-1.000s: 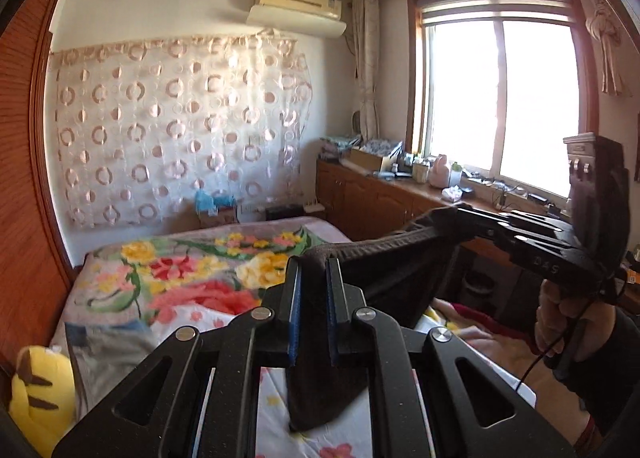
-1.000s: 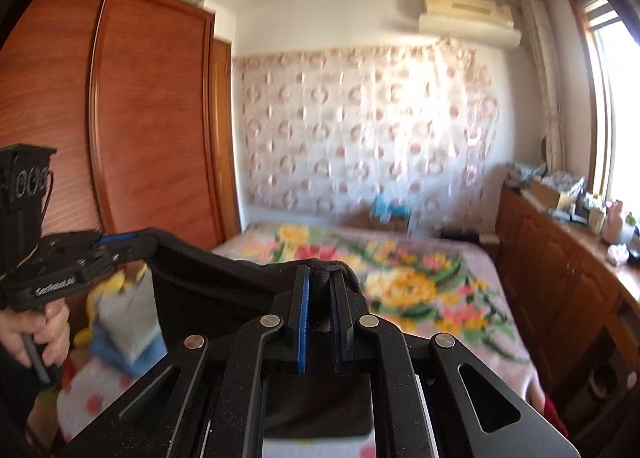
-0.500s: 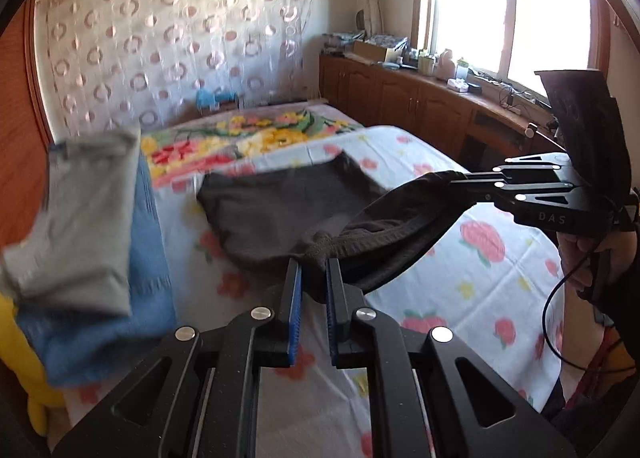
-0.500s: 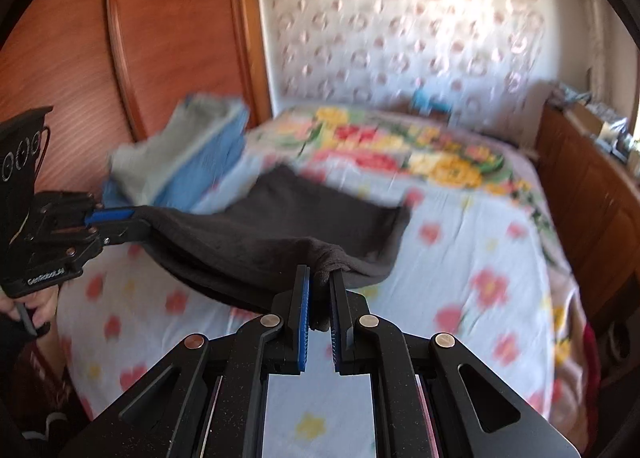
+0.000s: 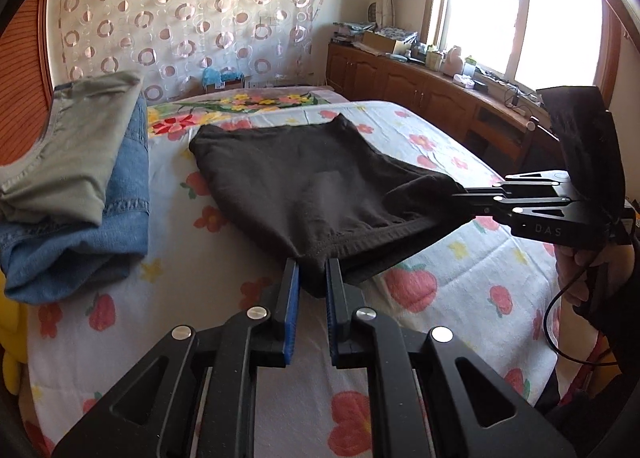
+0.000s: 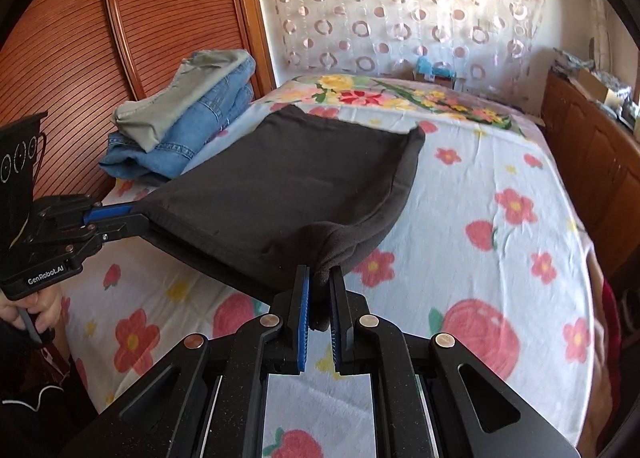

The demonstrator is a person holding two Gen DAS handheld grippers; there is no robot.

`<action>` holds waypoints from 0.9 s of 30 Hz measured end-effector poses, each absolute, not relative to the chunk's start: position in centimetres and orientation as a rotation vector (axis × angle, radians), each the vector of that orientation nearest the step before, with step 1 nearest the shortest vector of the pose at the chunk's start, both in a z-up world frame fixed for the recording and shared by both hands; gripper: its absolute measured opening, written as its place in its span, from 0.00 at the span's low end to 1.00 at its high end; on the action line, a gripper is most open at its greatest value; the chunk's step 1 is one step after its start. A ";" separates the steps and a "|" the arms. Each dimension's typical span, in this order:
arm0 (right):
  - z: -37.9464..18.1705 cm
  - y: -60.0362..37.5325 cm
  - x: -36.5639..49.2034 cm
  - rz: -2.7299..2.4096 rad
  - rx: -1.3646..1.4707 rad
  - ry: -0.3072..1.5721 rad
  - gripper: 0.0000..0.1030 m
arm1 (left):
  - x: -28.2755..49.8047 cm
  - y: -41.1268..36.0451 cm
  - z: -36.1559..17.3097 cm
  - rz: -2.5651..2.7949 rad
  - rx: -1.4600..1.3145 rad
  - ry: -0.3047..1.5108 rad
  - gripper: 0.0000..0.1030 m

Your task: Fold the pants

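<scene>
We see left gripper [image 5: 311, 278] clamped on hem corner of dark pants [image 5: 304, 185]. Right gripper [image 5: 464, 193], at right edge, pinches opposite corner. Near edge of pants hangs lifted between them; far end lies flat on bed [image 5: 440, 282] with flowered sheet. Left of pants: folded olive garment [image 5: 76, 153] stacked on folded jeans [image 5: 80, 242]. Wooden cabinets [image 5: 400, 81] beneath bright window.

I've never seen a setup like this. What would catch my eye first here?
Dark pants stretch across the flowered bed, their near edge pinched at two corners by the left gripper and the right gripper. On the bed's left, against the wooden wardrobe, sits a stack of folded clothes.
</scene>
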State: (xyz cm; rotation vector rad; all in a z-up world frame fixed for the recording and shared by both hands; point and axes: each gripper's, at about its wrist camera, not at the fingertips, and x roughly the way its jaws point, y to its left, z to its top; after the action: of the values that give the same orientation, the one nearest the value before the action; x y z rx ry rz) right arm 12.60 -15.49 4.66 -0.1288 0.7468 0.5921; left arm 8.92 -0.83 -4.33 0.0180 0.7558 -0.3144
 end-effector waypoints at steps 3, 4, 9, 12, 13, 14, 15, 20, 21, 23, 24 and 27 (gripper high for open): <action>3.0 -15.5 12.9 0.580 -0.125 0.766 0.08 | 8.7 -0.6 -5.0 -0.310 0.002 0.771 0.16; 2.7 -15.5 12.8 0.576 -0.125 0.770 0.08 | 8.5 -0.6 -5.0 -0.306 -0.004 0.773 0.21; 1.8 -15.6 12.6 0.564 -0.120 0.784 0.08 | 8.8 0.5 -4.7 -0.291 -0.071 0.754 0.44; 1.4 -15.6 12.7 0.556 -0.102 0.785 0.08 | 9.4 0.6 -5.1 -0.250 -0.084 0.754 0.45; 1.0 -15.7 12.5 0.556 -0.097 0.777 0.08 | 9.7 0.7 -5.3 -0.244 -0.093 0.761 0.45; 0.6 -15.8 12.1 0.555 -0.090 0.770 0.08 | 9.9 0.7 -5.6 -0.245 -0.106 0.765 0.44; 0.6 -15.8 12.1 0.554 -0.079 0.764 0.08 | 10.0 0.7 -5.9 -0.245 -0.122 0.772 0.44; -0.1 -16.3 11.5 0.548 -0.035 0.732 0.08 | 10.1 0.6 -7.6 -0.232 -0.155 0.808 0.40; -0.1 -16.3 11.4 0.546 -0.037 0.728 0.08 | 10.1 0.7 -7.8 -0.230 -0.163 0.810 0.40; -0.4 -16.3 11.1 0.541 -0.042 0.722 0.08 | 10.0 0.7 -8.0 -0.232 -0.172 0.816 0.40; -0.4 -16.3 11.0 0.538 -0.047 0.719 0.08 | 10.0 0.7 -8.1 -0.236 -0.177 0.818 0.40; -0.6 -16.5 10.6 0.533 -0.057 0.713 0.08 | 10.0 0.6 -8.6 -0.253 -0.192 0.830 0.40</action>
State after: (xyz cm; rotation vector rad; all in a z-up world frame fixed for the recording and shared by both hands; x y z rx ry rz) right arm 10.62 -16.52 -0.57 -0.0573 0.7134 0.5327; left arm 9.99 0.56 -8.61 -0.1924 0.8299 -0.2527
